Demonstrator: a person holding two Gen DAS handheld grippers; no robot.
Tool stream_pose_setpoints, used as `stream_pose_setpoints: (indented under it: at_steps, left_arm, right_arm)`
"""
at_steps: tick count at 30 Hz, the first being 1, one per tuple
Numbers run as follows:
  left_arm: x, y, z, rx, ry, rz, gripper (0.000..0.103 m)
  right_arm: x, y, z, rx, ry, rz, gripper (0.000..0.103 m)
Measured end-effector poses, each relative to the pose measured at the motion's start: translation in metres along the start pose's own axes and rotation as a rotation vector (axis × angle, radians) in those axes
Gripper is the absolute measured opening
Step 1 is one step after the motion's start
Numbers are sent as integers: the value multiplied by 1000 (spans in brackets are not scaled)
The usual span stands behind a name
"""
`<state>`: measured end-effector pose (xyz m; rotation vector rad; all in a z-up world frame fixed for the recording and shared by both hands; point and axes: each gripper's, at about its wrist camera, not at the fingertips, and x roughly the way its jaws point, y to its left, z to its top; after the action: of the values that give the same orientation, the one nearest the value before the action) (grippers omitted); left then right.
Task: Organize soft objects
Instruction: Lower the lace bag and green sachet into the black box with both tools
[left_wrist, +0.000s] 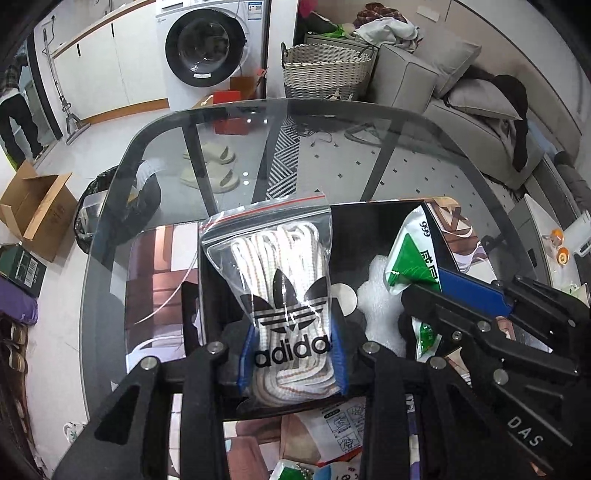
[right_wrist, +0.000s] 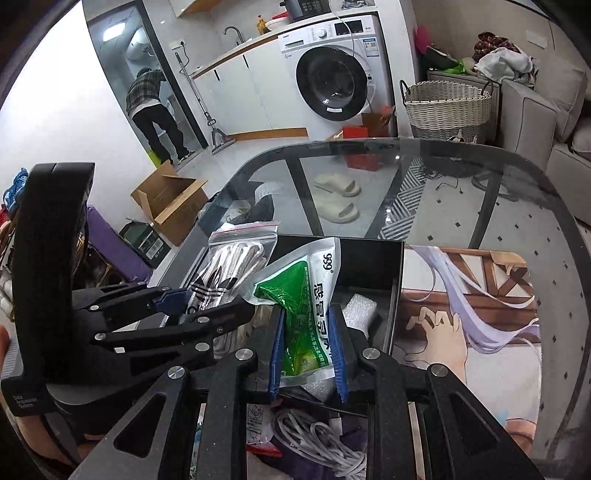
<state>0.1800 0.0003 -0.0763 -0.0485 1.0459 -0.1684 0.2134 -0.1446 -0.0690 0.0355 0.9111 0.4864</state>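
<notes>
My left gripper (left_wrist: 293, 354) is shut on a clear zip bag of white laces with an adidas logo (left_wrist: 280, 280), held over the left half of a black box (left_wrist: 373, 218). My right gripper (right_wrist: 306, 350) is shut on a green and white 999 sachet (right_wrist: 306, 299), held over the same box (right_wrist: 369, 262). In the left wrist view the right gripper (left_wrist: 417, 291) and the sachet (left_wrist: 410, 251) show at the right. In the right wrist view the left gripper (right_wrist: 177, 299) and the lace bag (right_wrist: 229, 266) show at the left. White foam (right_wrist: 360, 308) lies in the box.
The box stands on a printed mat (right_wrist: 461, 314) on a glass table (right_wrist: 443, 155). A coiled white cable (right_wrist: 317, 443) and more packets (left_wrist: 340, 428) lie near me. Beyond the table are a wicker basket (left_wrist: 325, 70), a washing machine, a sofa and a cardboard box (left_wrist: 37, 210).
</notes>
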Motion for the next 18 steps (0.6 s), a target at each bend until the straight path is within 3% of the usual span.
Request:
stream_pose_setpoints:
  at_steps: [7, 10, 18]
  left_arm:
    - [1, 3, 1, -6, 1, 0, 40]
    - [0, 5, 0, -11, -2, -8, 42]
    - [-14, 5, -3, -1, -36, -19, 56]
  right_arm:
    - [3, -4, -1, 21, 14, -10, 23]
    - [5, -6, 0, 31, 26, -20, 29]
    - [-3, -9, 2, 44, 15, -14, 33]
